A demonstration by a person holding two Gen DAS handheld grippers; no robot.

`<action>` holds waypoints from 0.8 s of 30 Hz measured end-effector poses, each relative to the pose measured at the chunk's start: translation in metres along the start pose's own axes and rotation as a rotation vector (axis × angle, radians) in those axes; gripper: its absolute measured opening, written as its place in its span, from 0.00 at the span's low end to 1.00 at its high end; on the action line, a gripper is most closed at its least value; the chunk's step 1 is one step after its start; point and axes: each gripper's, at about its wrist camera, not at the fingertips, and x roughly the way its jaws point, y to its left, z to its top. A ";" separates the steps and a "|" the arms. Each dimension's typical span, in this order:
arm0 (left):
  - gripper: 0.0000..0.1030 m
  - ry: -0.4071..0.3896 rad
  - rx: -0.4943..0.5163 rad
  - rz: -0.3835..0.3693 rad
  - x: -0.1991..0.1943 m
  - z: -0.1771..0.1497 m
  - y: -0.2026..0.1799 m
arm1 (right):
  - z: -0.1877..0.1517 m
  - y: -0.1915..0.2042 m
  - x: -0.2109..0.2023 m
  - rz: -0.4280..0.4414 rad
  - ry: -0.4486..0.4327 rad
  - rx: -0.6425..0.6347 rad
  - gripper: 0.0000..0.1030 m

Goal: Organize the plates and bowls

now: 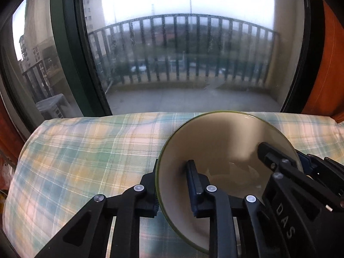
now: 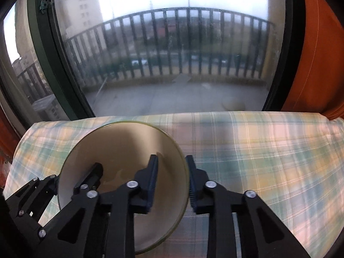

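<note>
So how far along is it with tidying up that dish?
Nothing looks put away yet. In hand: both tongs, left and right, grip opposite sides of one cream bowl's rim above the plaid cloth. Left: setting it down; no other dishes show.

From my feed there's a plaid tablecloth (image 1: 86, 150) in pastel green, yellow and pink, a big green-framed window (image 1: 71, 49) behind it, balcony railing (image 1: 182, 49) outside, and orange curtains (image 2: 318, 53) alongside.
</note>
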 end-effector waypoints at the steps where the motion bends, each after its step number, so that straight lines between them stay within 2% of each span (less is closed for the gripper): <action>1: 0.19 0.000 0.004 0.001 0.000 0.000 -0.001 | 0.000 -0.001 0.000 -0.004 0.001 0.001 0.22; 10: 0.19 0.014 0.009 0.004 -0.006 -0.002 0.002 | -0.002 0.001 -0.004 0.000 0.029 0.007 0.22; 24: 0.19 -0.081 0.000 0.015 -0.069 0.006 0.008 | 0.003 0.010 -0.061 0.008 -0.035 -0.050 0.22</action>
